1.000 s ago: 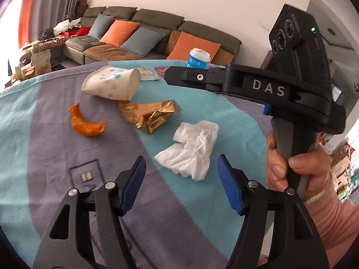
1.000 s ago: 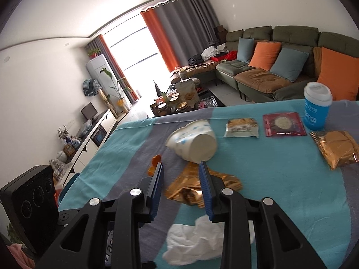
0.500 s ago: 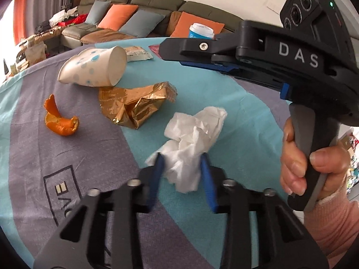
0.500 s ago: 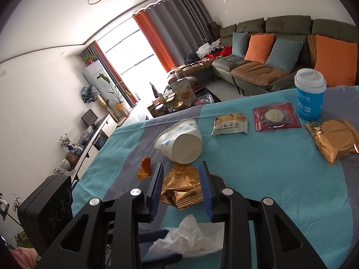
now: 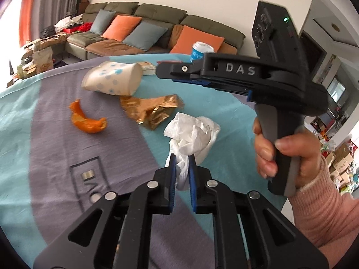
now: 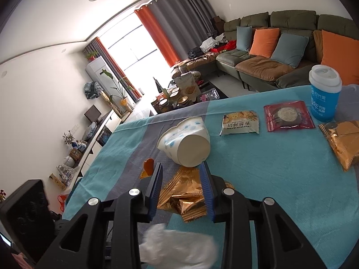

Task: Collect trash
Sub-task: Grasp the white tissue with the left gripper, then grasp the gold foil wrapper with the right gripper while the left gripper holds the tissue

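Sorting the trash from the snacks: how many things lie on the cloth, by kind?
Gold foil wrappers: 2
Sealed snack packets: 2
Cups: 2
Crumpled tissue: 1
Orange peel: 1
Total: 8

Open counter (image 6: 258,168) lies between the tipped paper cup (image 6: 186,143) and the far snack packets (image 6: 241,123). Nearer, the cup, crumpled gold wrapper (image 5: 154,109), orange peel (image 5: 87,121) and tissue (image 5: 193,134) crowd together, leaving narrow gaps.
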The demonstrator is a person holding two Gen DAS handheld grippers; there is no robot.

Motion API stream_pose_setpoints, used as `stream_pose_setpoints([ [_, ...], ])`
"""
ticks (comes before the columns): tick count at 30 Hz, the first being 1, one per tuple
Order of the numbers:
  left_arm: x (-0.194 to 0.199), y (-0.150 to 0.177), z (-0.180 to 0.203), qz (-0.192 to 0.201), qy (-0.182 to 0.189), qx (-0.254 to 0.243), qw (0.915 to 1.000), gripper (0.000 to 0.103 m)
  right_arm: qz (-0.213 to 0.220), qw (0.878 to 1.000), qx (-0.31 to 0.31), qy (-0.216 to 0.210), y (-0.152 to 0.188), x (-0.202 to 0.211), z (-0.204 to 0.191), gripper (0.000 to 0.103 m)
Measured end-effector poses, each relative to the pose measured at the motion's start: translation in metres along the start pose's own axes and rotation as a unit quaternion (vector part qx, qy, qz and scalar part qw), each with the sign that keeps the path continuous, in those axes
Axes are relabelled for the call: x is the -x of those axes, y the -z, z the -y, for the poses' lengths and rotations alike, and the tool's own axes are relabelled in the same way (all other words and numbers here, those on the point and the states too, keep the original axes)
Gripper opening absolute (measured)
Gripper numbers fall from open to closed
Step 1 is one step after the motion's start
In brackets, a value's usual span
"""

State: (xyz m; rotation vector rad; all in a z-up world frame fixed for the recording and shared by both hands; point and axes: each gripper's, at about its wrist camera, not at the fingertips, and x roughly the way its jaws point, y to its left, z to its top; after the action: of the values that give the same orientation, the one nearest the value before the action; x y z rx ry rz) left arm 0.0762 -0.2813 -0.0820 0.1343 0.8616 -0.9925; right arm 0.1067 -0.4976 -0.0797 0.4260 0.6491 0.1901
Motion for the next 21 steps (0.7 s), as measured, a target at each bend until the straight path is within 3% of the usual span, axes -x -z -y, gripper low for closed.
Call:
stream_pose_setpoints([
  [2,0.011,0.003,-0.004,0.007,-0.003,0.004,1.0,0.011,-0.004,1.0,-0.001,0.003,0.0,-0.003,0.0,0.037],
  [4,0.023,0.008,-0.009,0.015,-0.011,0.01,0.9998,0.011,-0.003,1.0,-0.006,0.018,0.002,-0.004,0.004,0.049],
  [10,0.06,0.017,-0.035,0.038,-0.031,0.041,0.9979,0.011,-0.013,0.997,-0.06,0.043,0.009,-0.002,0.031,0.058],
  [18,0.089,0.033,-0.068,0.053,-0.049,0.082,0.9941,0.011,-0.043,0.994,-0.103,-0.002,0.022,-0.013,0.041,0.058],
  [21,0.096,0.035,-0.074,0.055,-0.054,0.088,0.9931,0.011,-0.046,0.993,-0.11,-0.009,0.024,-0.014,0.04,0.047],
])
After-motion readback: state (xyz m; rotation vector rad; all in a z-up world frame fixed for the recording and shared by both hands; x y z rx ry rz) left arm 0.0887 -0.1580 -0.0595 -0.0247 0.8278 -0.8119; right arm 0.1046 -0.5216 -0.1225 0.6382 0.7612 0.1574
